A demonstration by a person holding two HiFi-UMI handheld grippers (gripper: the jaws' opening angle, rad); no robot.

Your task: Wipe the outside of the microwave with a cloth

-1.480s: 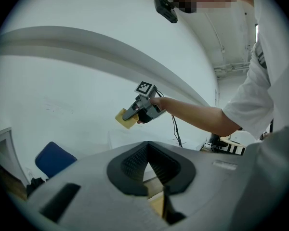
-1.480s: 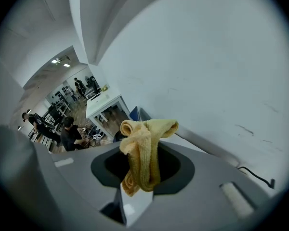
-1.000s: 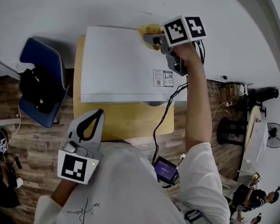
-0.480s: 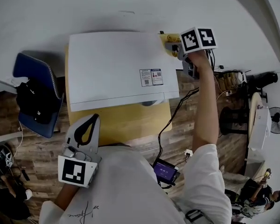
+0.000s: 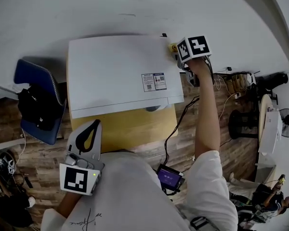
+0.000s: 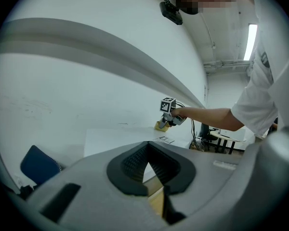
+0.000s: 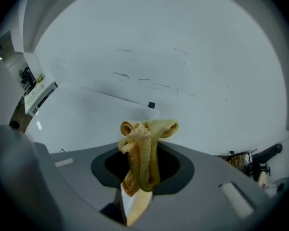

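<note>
While we hold the right tool (image 5: 178, 59) at the microwave (image 5: 115, 73) top's back right corner, its jaws clamp the bunched yellow cloth (image 5: 172, 47) against that corner. Our left tool (image 5: 96, 123) sits low by the desk (image 5: 130, 129) front edge, jaws together, empty.

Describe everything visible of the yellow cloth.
The cloth is yellow, looped, terry-like fabric, bunched into a folded wad with rolled edges at its top. The right gripper is shut on it, and the wad sticks out past the jaws. It is at the back right corner of the white microwave, near the wall. Whether it presses on the surface cannot be told.
</note>
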